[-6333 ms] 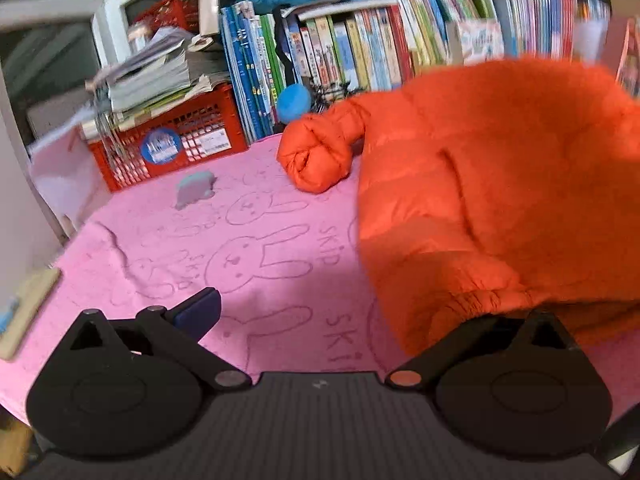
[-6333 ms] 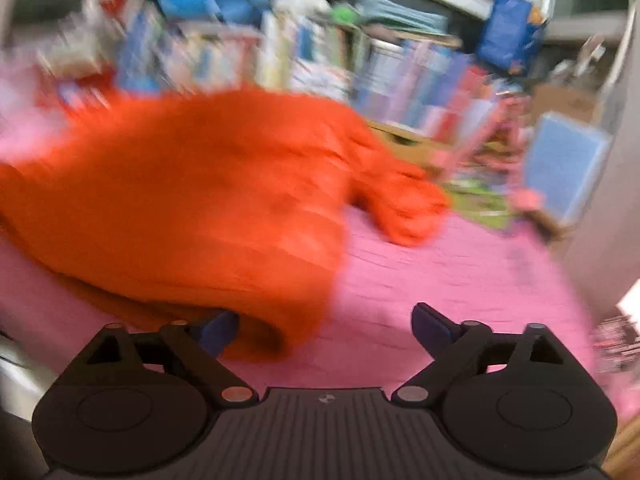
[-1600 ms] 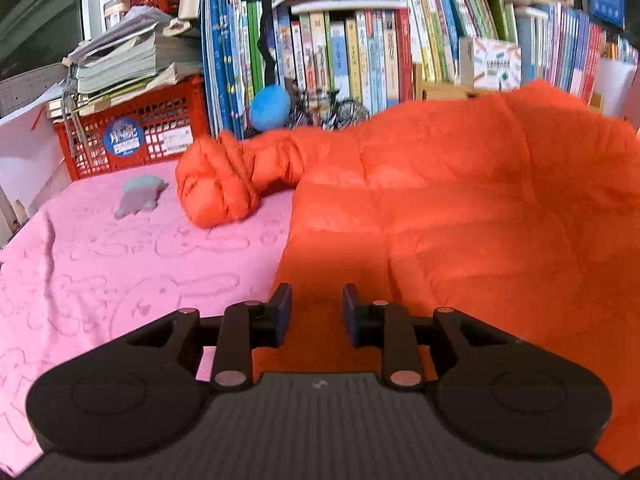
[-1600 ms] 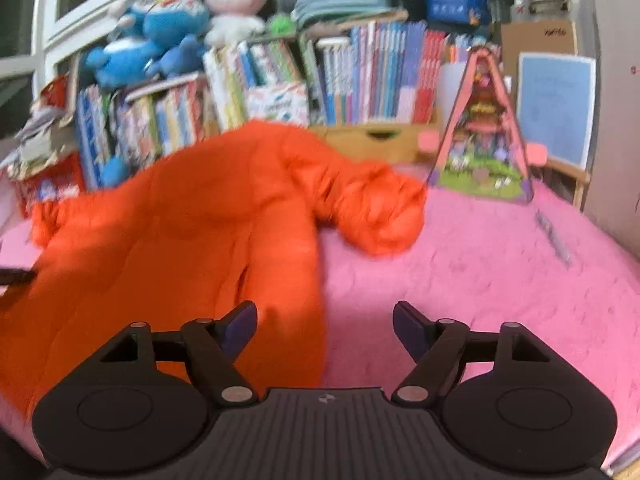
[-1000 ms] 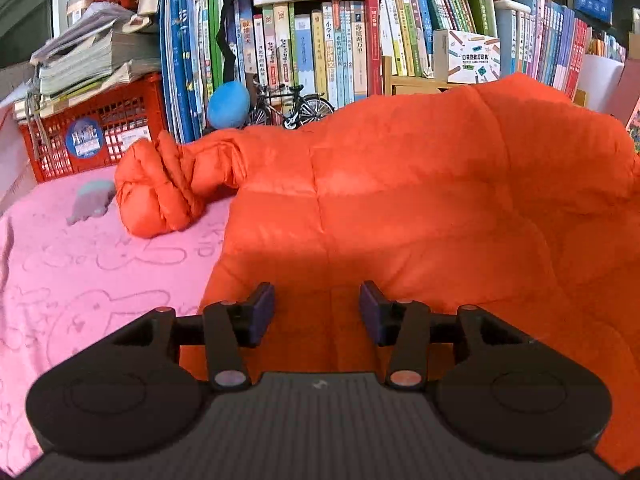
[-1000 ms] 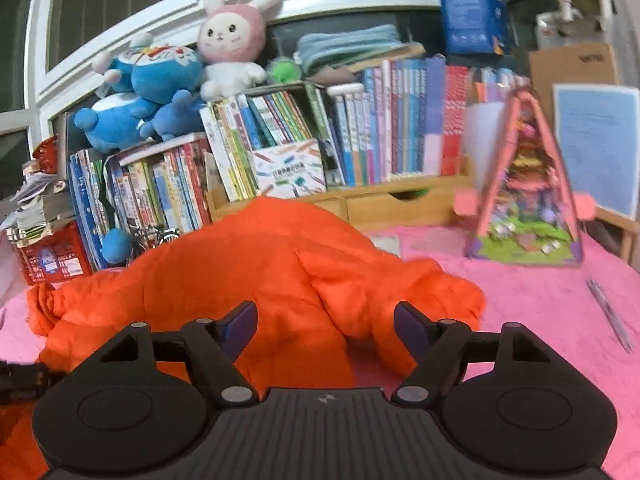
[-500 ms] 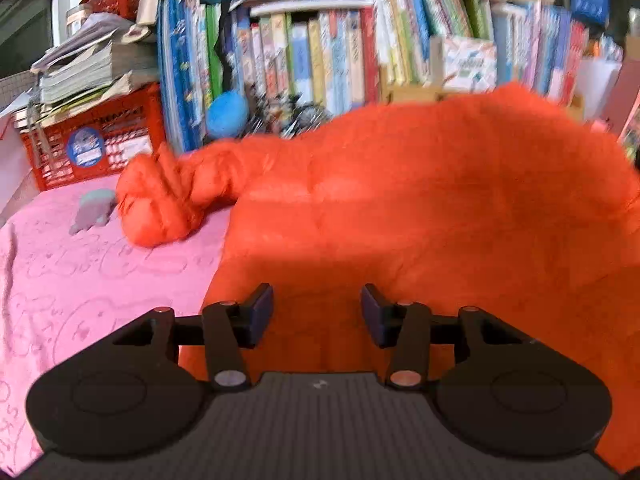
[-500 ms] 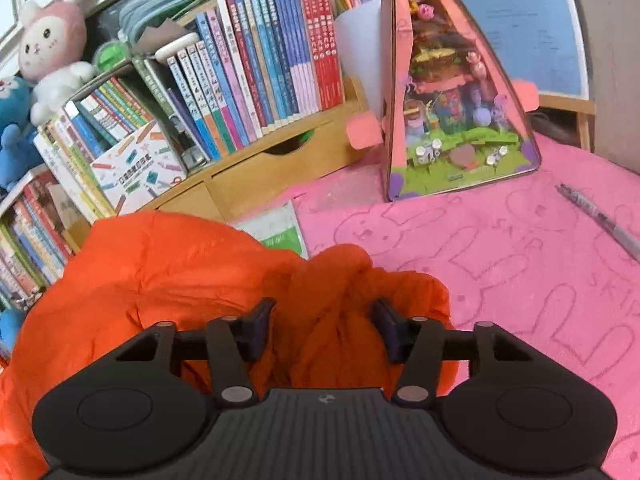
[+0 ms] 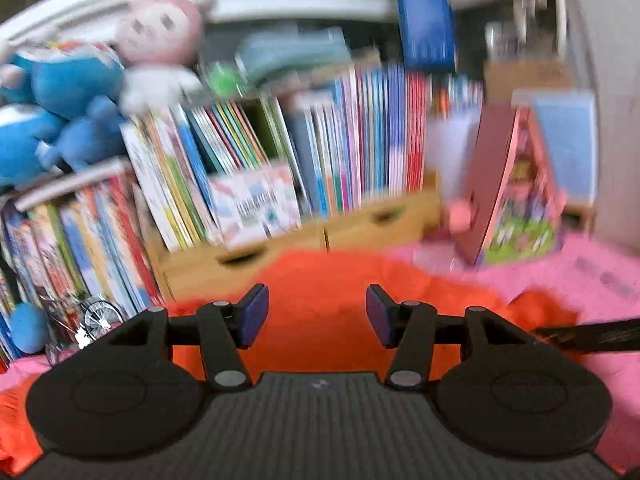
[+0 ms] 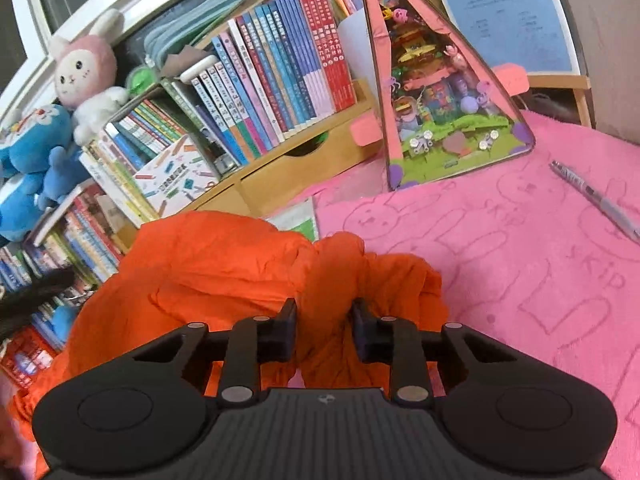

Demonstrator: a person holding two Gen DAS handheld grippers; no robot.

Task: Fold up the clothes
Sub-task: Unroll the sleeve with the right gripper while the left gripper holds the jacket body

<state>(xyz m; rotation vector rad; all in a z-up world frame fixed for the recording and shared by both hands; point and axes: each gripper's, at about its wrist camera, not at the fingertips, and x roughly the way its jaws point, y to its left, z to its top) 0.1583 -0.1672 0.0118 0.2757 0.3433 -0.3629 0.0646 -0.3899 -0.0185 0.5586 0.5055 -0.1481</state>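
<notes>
Right wrist view: right gripper (image 10: 323, 326), wide apart a second ago, is closing on the orange jacket's (image 10: 224, 264) bunched sleeve at lower centre, ready to fold.

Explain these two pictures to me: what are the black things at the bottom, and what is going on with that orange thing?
No robot here: a person holds a two-fingered claw in each hand, each with a wide-angle camera looking forward along its fingers. The black shapes are the claws themselves.

The right-hand picture shows the right claw closing on a bunched part of an orange puffy jacket, fabric squeezed between its fingers. The jacket lies on a pink bunny-print cloth, beside a pen and a triangular toy house, with a row of books behind.

The left-hand picture is blurred. The left claw is opening above the jacket, gripping nothing.
</notes>
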